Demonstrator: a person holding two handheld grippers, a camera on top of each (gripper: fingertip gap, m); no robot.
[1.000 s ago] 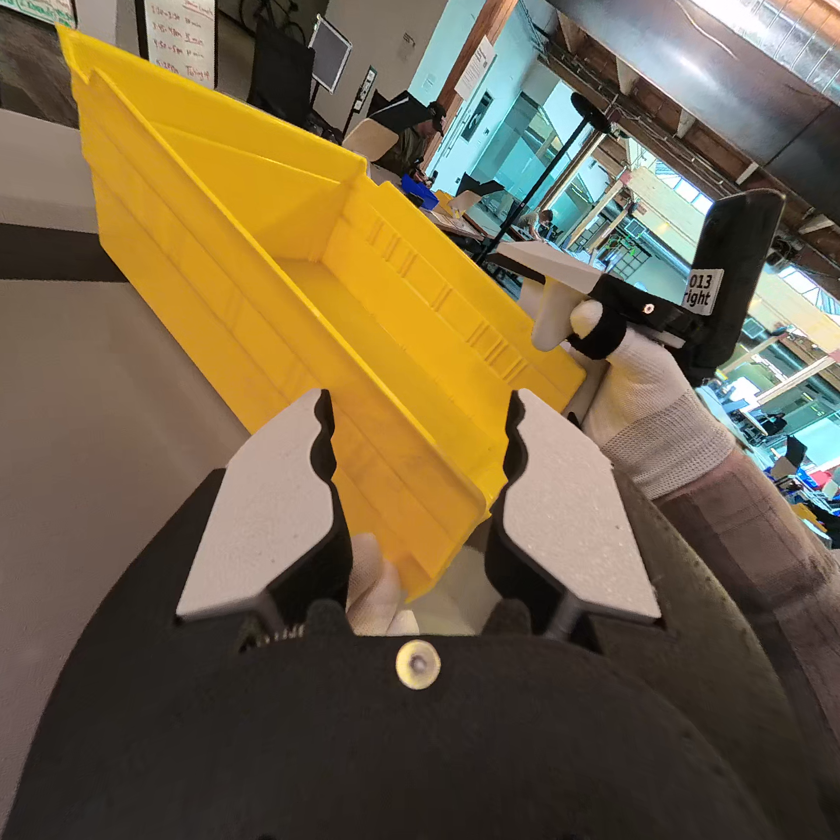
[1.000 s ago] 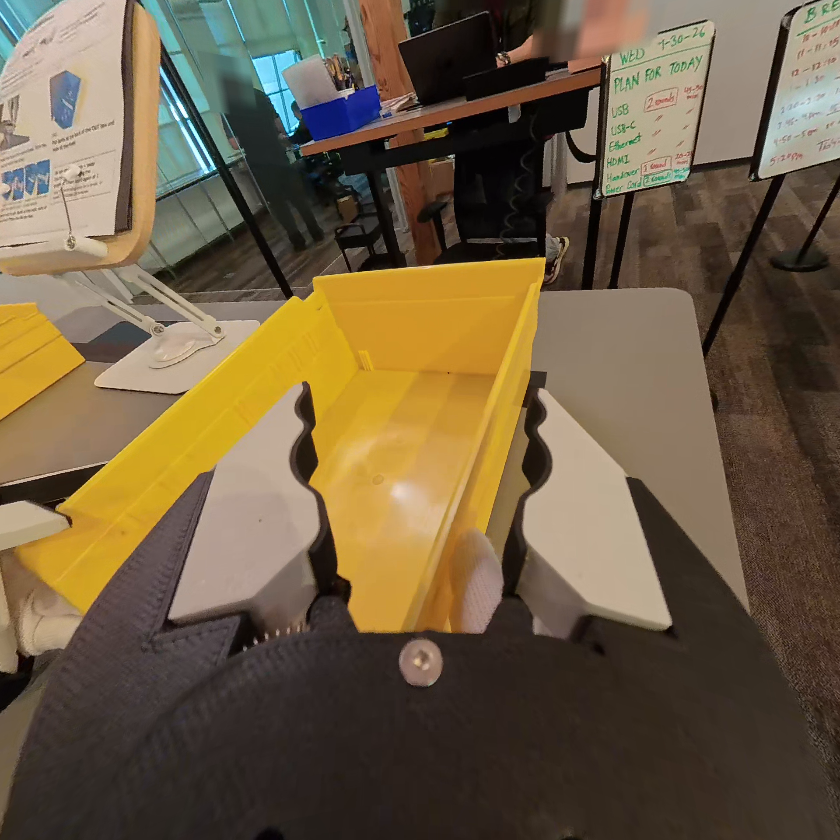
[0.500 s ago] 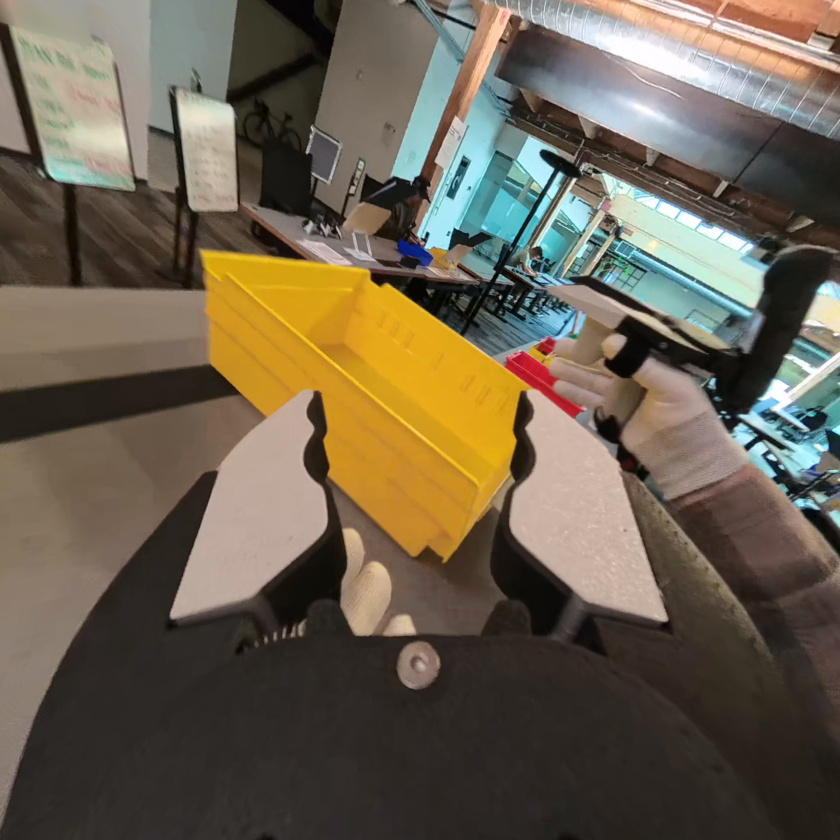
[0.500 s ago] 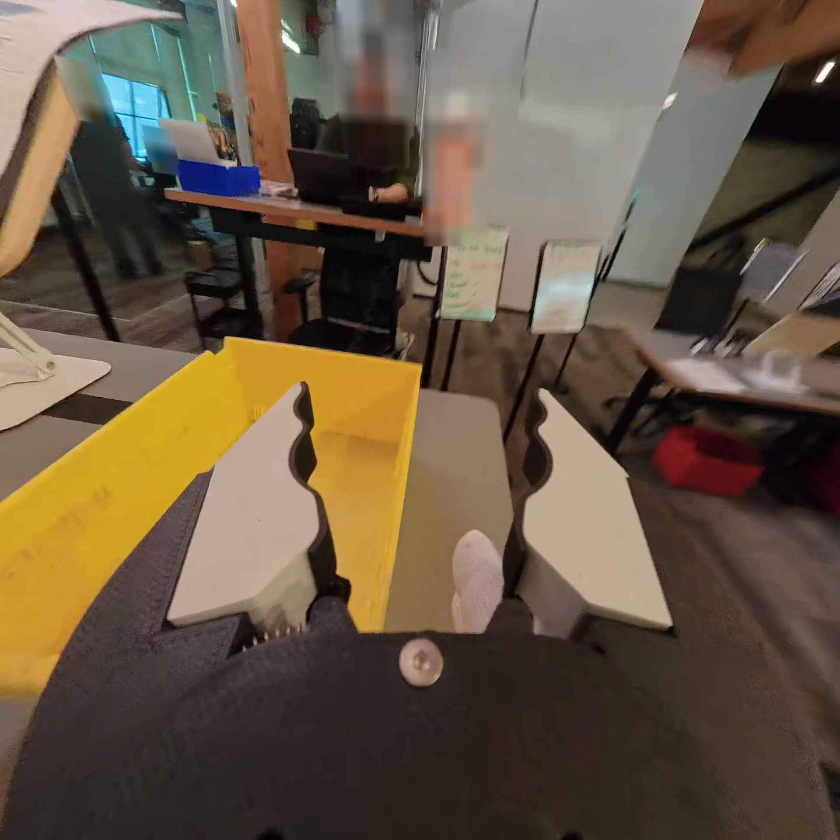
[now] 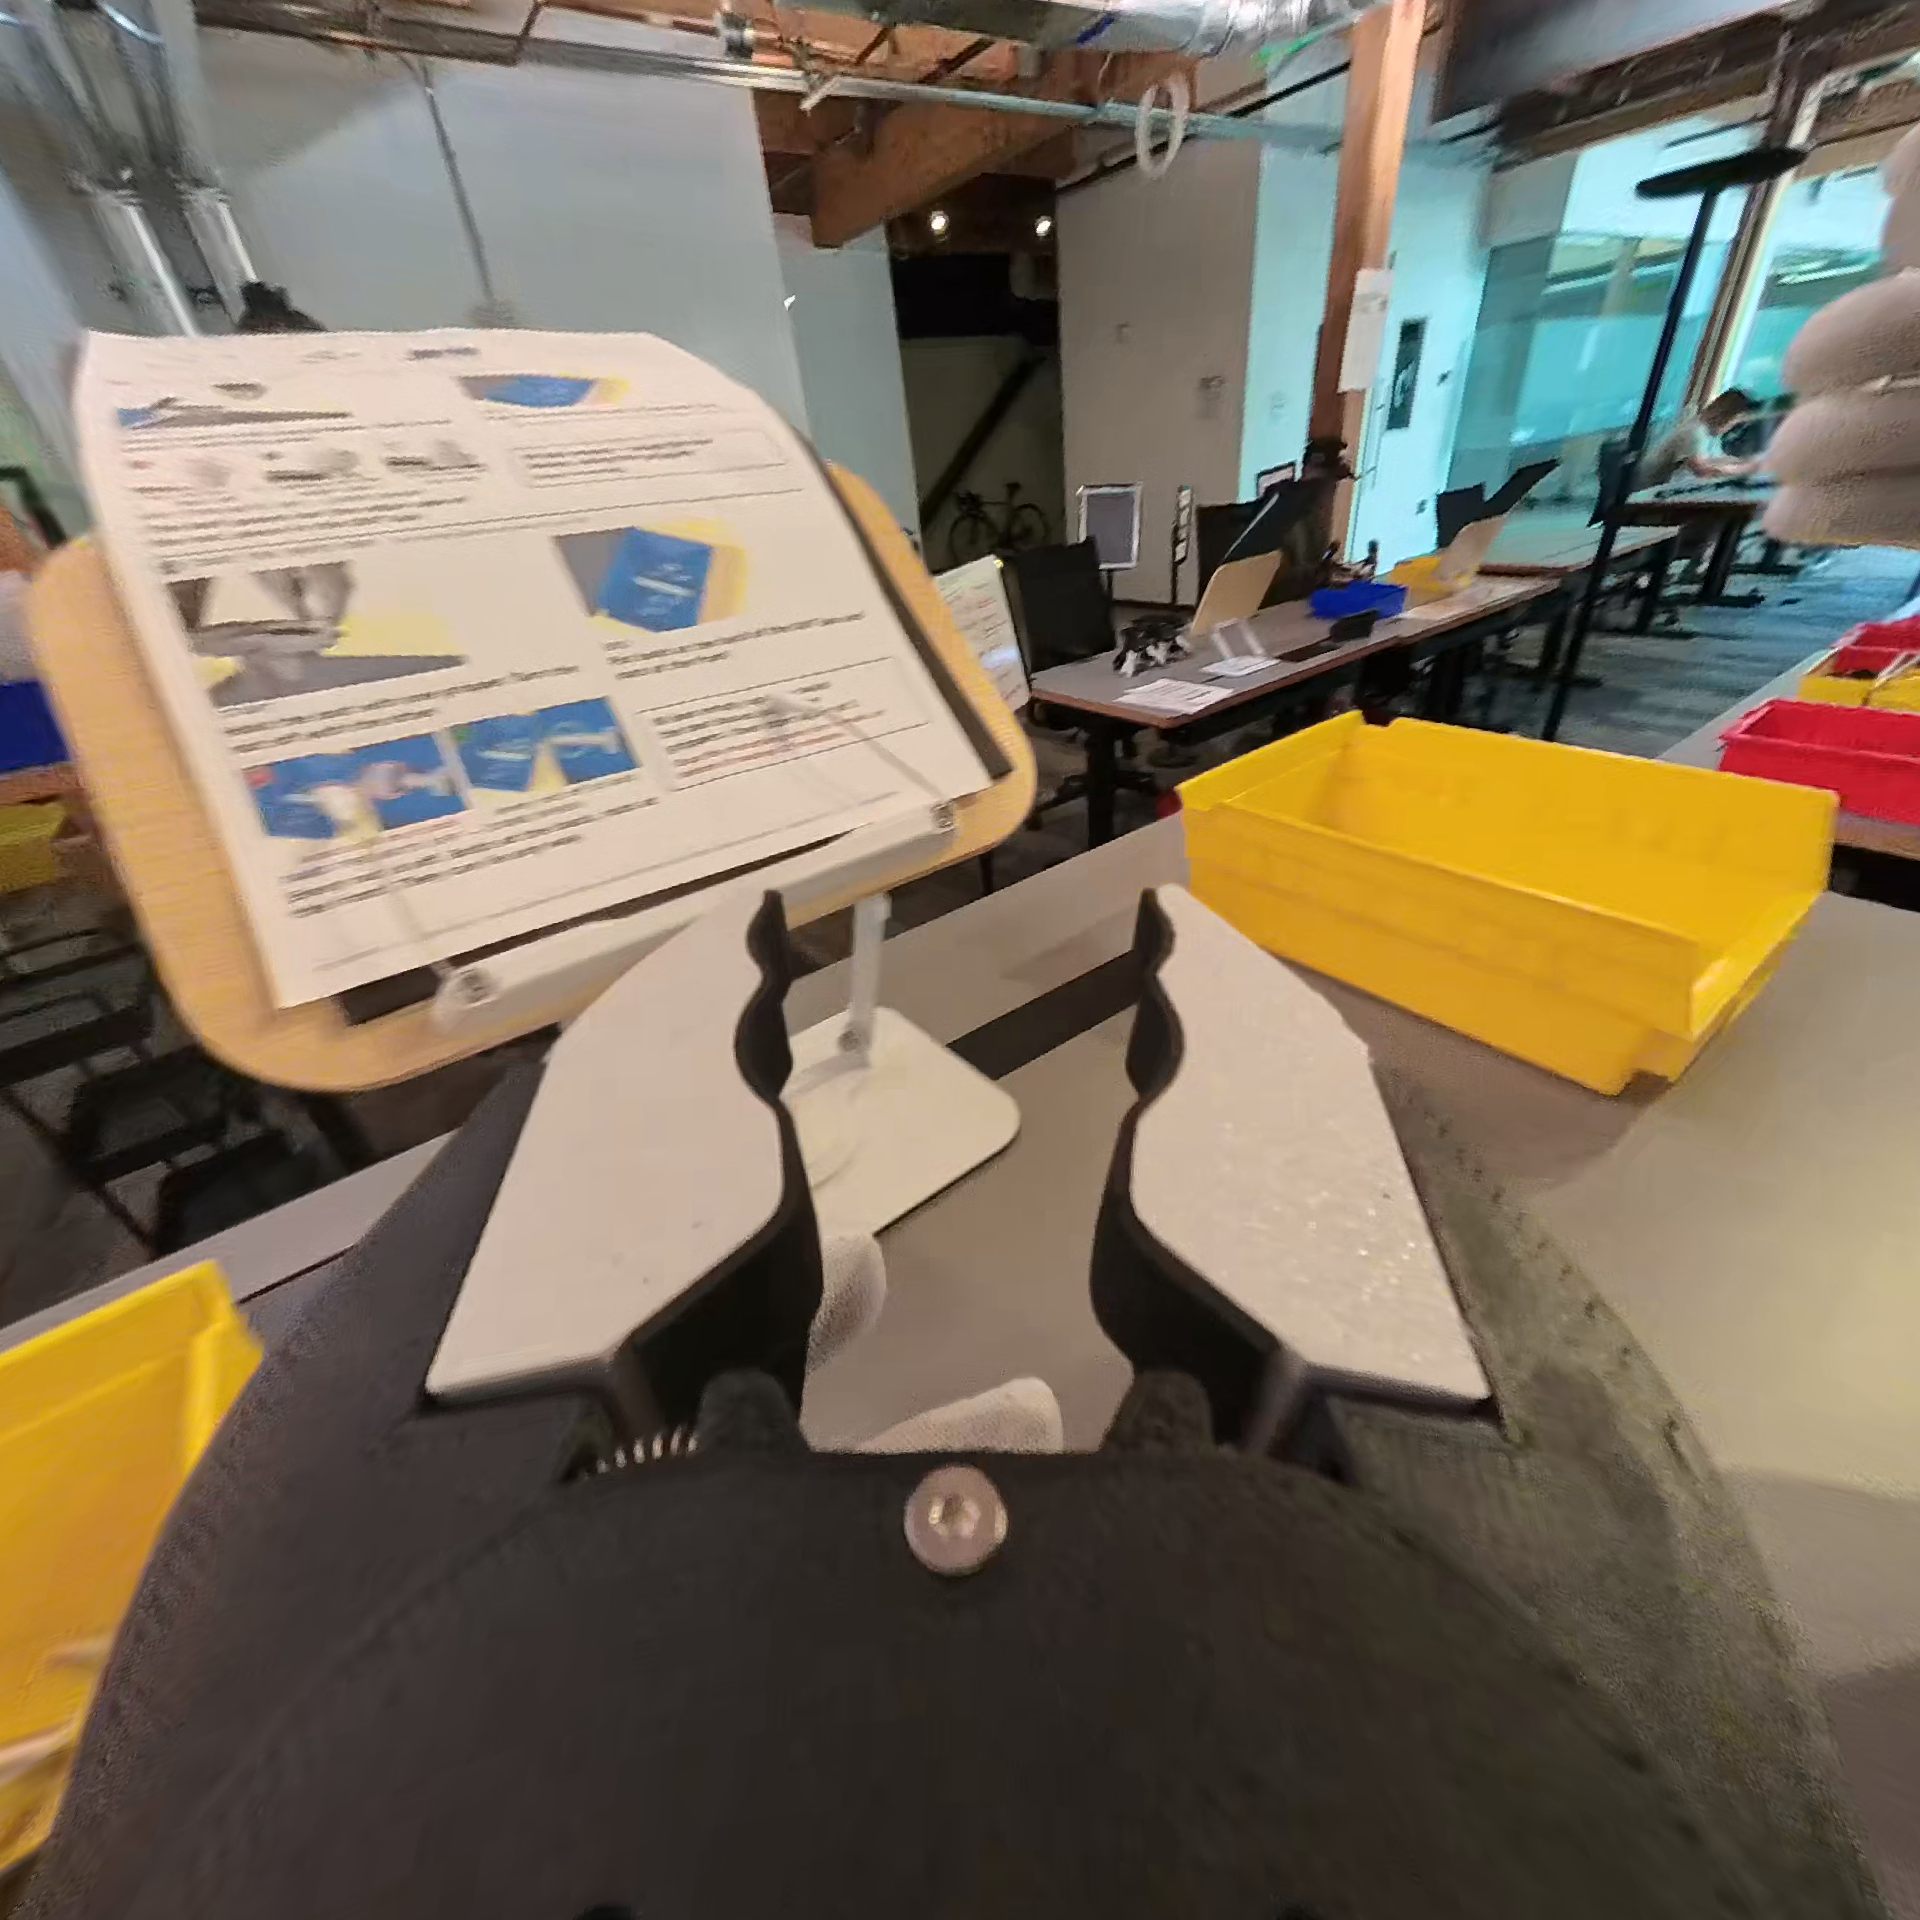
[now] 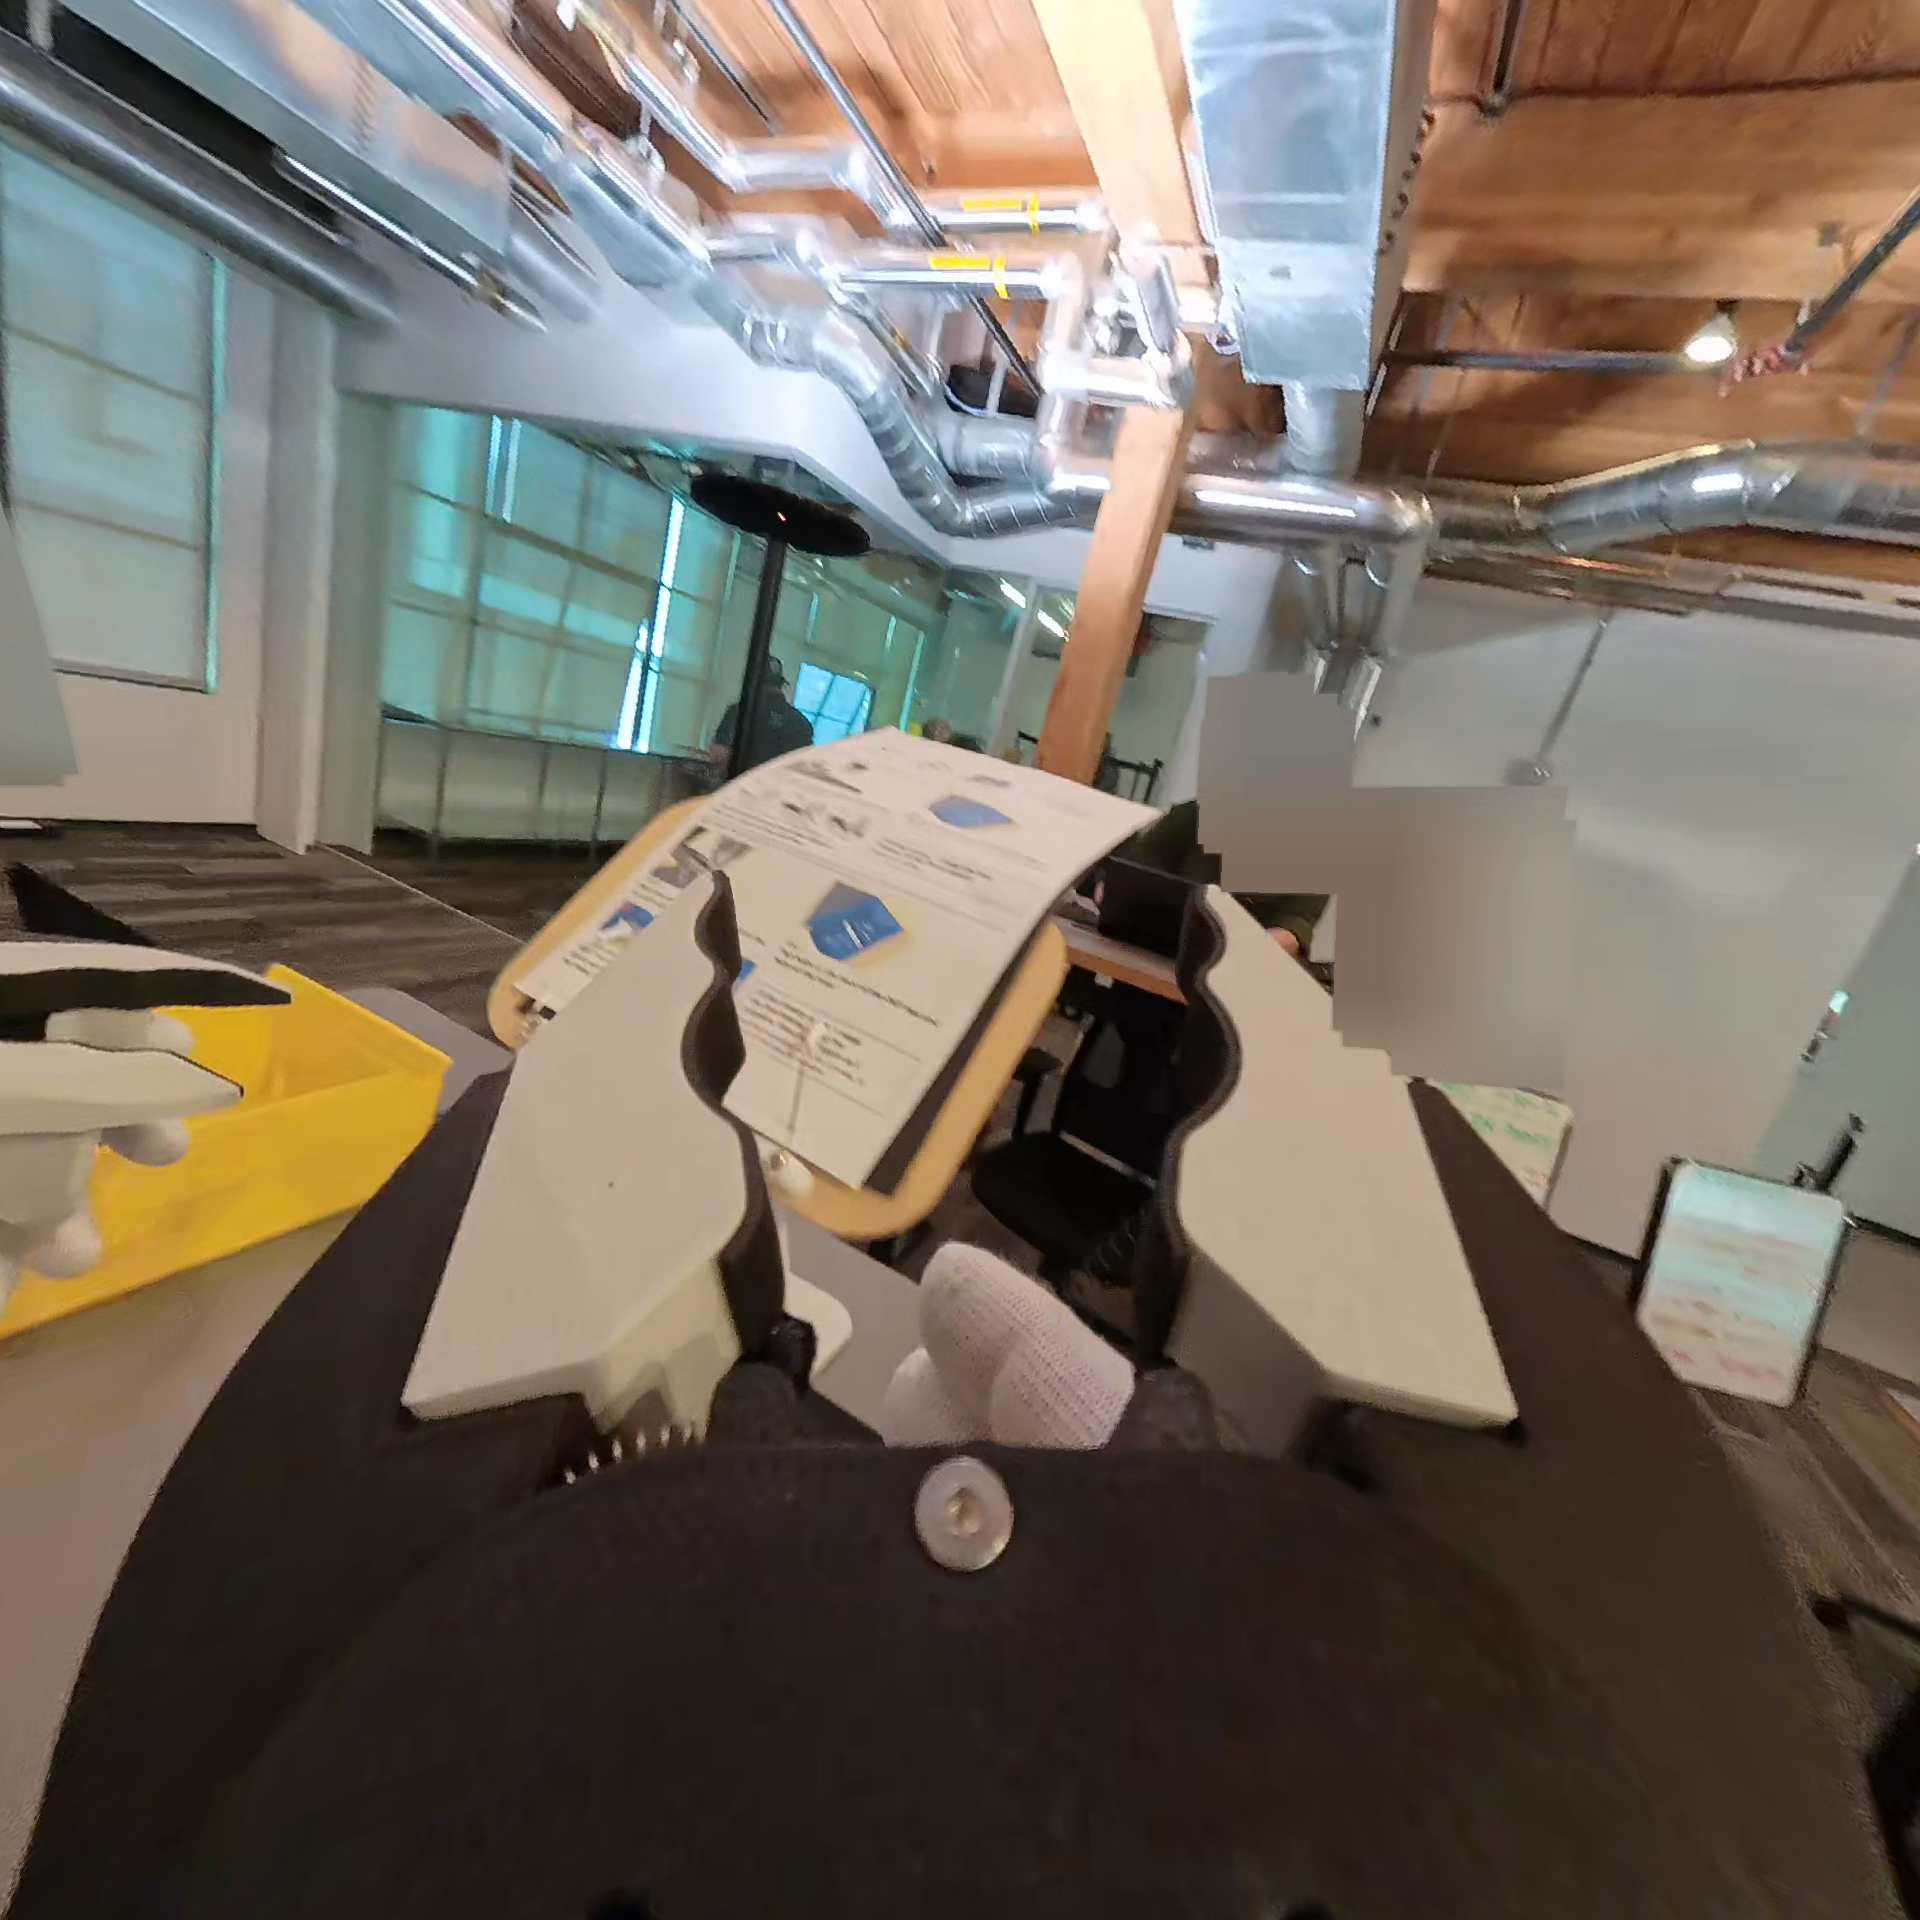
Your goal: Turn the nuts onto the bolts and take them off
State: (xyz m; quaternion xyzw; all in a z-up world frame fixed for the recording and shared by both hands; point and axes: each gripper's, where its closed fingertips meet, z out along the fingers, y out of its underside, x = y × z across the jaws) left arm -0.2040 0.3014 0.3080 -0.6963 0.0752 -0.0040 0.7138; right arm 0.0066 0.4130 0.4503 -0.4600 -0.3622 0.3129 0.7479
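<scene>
Both my claws, left (image 5: 951, 935) and right (image 6: 961, 935), gape wide and empty above the grey table (image 5: 1714, 1195), facing the instruction stand (image 5: 499, 665), a yellow bin (image 5: 1486, 883) to its right; no nuts or bolts visible.

The storage bin (image 5: 1475, 862) is bright yellow on a grey desk (image 5: 1714, 1247); farther bins (image 5: 1829, 743) are red. The document stand (image 5: 935, 831) is pale wood; its sheet (image 5: 499, 644) is white with blue pictures.

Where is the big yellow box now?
In the left wrist view the yellow bin sits on the grey table, to the right, beyond the open left gripper.
</scene>
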